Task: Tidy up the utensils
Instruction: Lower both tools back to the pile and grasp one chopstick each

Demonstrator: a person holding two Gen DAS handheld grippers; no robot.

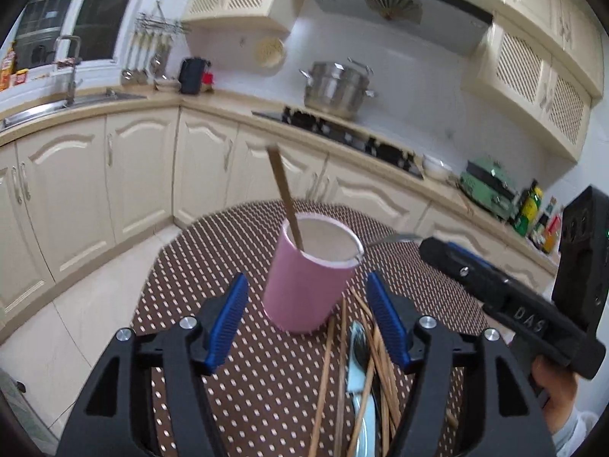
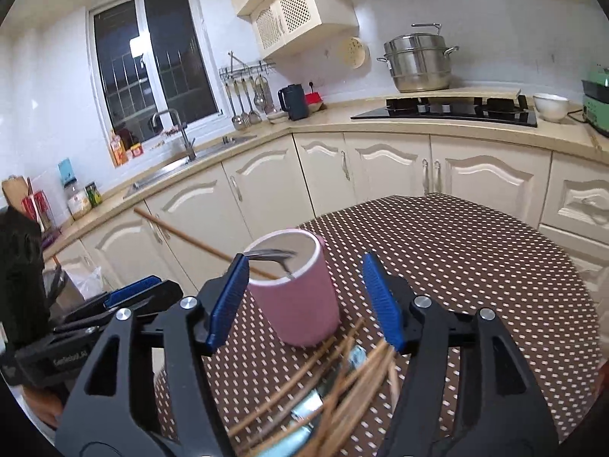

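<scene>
In the left wrist view, the pink cup (image 1: pixel 310 274) stands upright on the dotted worktop (image 1: pixel 259 373), a little ahead of the left gripper (image 1: pixel 308 323). Its blue fingers (image 1: pixel 228 323) are spread wide, one on each side of the cup but not touching it, and they hold nothing. One chopstick (image 1: pixel 284 200) leans inside the cup, against its left rim. A spoon (image 1: pixel 396 239) sticks out past the cup's right rim; whether it rests on the rim or lies behind it I cannot tell from here. In front of the cup, between the fingers, lies a pile (image 1: pixel 361 373) of chopsticks and some metal cutlery with pale blue handles — this part is not yet sorted. The right gripper (image 1: pixel 437 247) shows from the side at the right, near the cup; its opening is not clear in this view.

In the right wrist view, the right gripper (image 2: pixel 304 301) also has its fingers (image 2: pixel 380 301) wide apart and empty, with the cup (image 2: pixel 295 289) between and just beyond them. Here the chopstick (image 2: pixel 182 234) goes out over the left rim, and the spoon (image 2: pixel 272 256) appears to lie with its bowl inside the cup. The pile (image 2: pixel 335 388) is blurred but still large, close to the cup's base. The left gripper (image 2: pixel 125 293) shows at the left edge.

So I judge the task is only at its start: two pieces seem to be in the cup, and most utensils remain on the worktop (image 2: pixel 495 285).
</scene>
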